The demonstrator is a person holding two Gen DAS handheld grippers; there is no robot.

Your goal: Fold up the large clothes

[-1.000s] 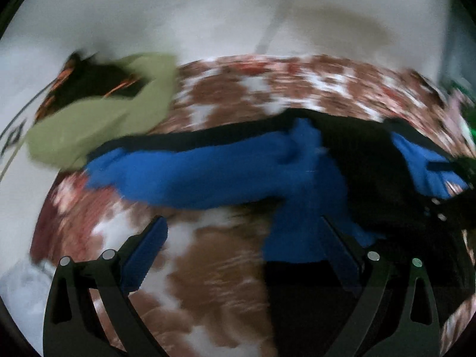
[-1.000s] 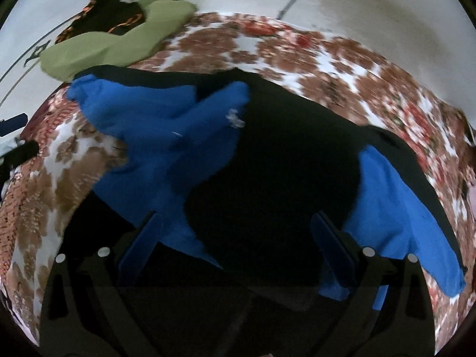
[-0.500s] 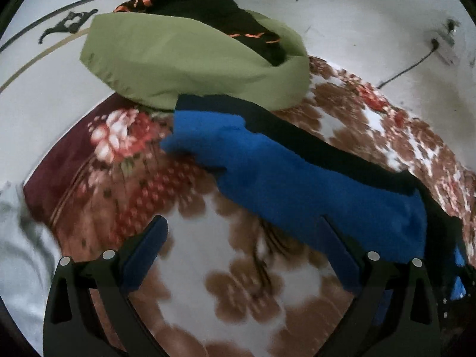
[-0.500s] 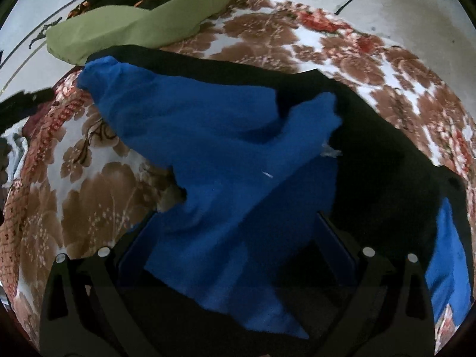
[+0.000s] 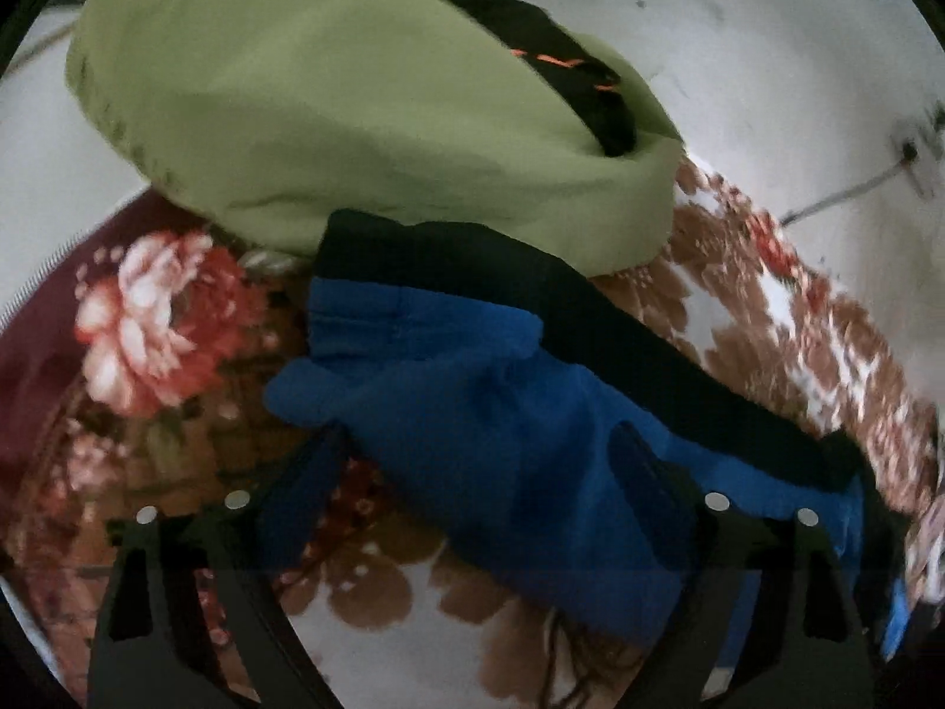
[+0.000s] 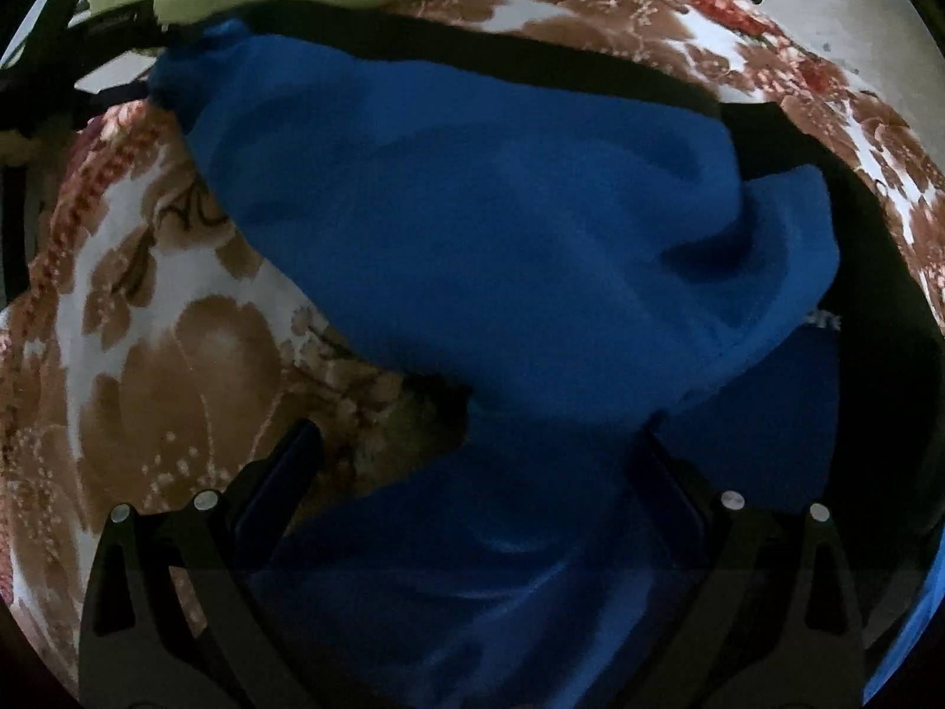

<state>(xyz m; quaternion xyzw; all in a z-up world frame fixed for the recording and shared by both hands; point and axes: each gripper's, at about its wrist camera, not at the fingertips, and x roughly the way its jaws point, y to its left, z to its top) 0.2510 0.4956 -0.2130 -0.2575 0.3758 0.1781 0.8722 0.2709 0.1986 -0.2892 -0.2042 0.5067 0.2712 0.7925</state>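
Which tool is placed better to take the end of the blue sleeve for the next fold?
Probably the left tool: the blue sleeve end lies between its open jaws. The right tool is over mid-sleeve.

A: Where does the left wrist view look from?
B: From behind its own fingers, tilted down, close over the cuff end of the blue sleeve (image 5: 472,413), with the green garment (image 5: 354,118) filling the top.
A: And the right wrist view?
B: Steeper down and nearer, over the sleeve's wide part, on the floral blanket (image 6: 177,354).
A: What do they share?
B: That sleeve, its black band (image 6: 561,77), the green garment's edge and the blanket.
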